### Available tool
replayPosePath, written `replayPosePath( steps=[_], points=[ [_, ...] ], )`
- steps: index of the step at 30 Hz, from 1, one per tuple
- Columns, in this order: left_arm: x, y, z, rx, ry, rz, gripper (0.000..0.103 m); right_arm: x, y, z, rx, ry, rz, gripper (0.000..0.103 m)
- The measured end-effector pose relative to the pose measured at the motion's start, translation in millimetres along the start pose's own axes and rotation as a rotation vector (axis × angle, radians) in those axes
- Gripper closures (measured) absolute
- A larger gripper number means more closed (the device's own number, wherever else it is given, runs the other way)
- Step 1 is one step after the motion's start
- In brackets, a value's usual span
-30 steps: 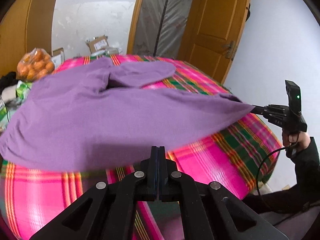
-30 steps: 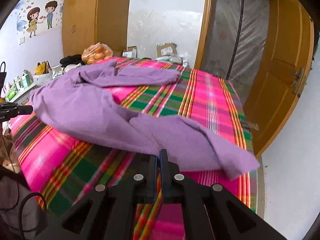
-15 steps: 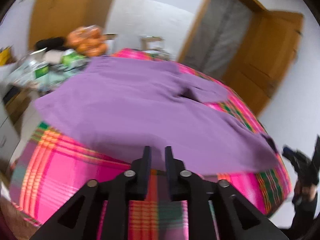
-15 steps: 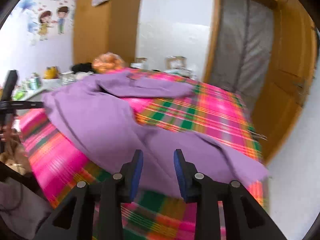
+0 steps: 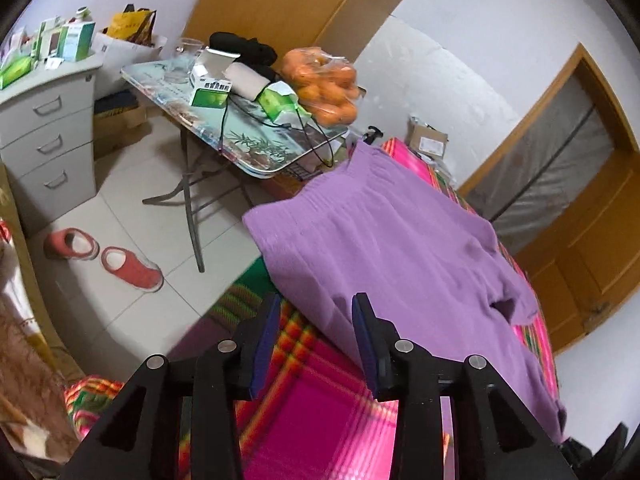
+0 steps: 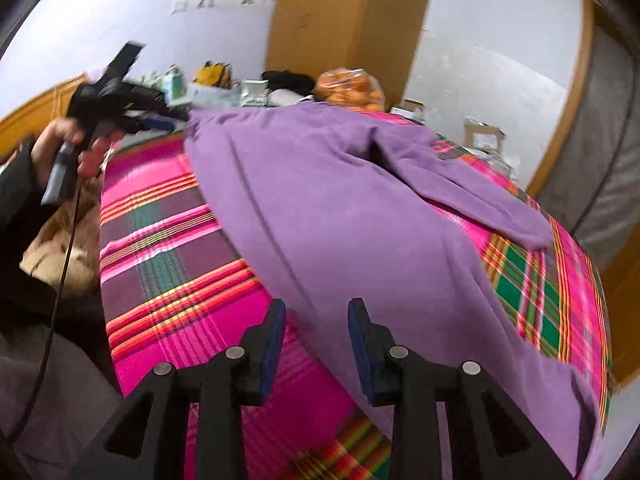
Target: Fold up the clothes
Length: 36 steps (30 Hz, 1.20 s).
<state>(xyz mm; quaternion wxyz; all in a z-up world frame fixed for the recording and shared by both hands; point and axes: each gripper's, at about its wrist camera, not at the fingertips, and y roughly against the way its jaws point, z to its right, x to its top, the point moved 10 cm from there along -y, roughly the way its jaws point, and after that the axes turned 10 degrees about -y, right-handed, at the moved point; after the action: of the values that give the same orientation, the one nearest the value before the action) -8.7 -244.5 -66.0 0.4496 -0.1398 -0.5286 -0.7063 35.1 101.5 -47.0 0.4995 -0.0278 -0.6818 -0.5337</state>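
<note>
Both pairs of fingers stand spread with nothing between them: the left gripper (image 5: 314,312) and the right gripper (image 6: 316,316) each hang above the near hem of the purple garment (image 6: 340,200). It lies spread over the pink plaid bed cover (image 6: 160,248), one sleeve (image 6: 480,204) folded across toward the far side. Beside the bed, a folding table (image 5: 248,148) carries a bag of oranges (image 5: 324,84). Red slippers (image 5: 104,256) sit on the floor.

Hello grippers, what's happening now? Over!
Left gripper open, right gripper open, both empty. Purple knit garment spread flat on pink plaid bedcover. Nothing blocking.
</note>
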Motion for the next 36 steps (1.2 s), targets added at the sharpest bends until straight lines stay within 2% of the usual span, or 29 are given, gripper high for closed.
replayPosePath(
  steps=[5, 11, 14, 16, 17, 23, 29, 36],
  points=[
    [9, -11, -6, 0.0, 0.025, -0.003, 0.064, -2, -14, -10, -0.007, 0.051, -0.041, 0.07],
    [16, -17, -8, -0.001, 0.053, -0.002, 0.064, -4, -17, -9, 0.013, 0.053, -0.06, 0.07],
    [20, -20, -8, 0.003, 0.051, 0.009, 0.065, -4, -18, -7, 0.017, 0.044, -0.068, 0.089],
    [21, -21, -8, 0.015, 0.041, 0.015, 0.08, -4, -18, -5, 0.016, 0.036, -0.069, 0.097],
    [21, -21, -8, 0.023, 0.037, 0.017, 0.102, -4, -17, -5, 0.017, 0.034, -0.068, 0.098],
    [24, 0, -17, 0.043, 0.047, 0.058, 0.101, -2, -6, -12, 0.047, 0.046, -0.04, 0.1],
    [23, 28, -24, 0.033, 0.048, 0.091, 0.101, -2, 11, -24, 0.108, 0.081, -0.022, 0.1],
    [2, 18, -42, 0.037, 0.071, 0.033, 0.101, -12, 10, -27, 0.134, 0.091, -0.049, 0.1]
  ],
)
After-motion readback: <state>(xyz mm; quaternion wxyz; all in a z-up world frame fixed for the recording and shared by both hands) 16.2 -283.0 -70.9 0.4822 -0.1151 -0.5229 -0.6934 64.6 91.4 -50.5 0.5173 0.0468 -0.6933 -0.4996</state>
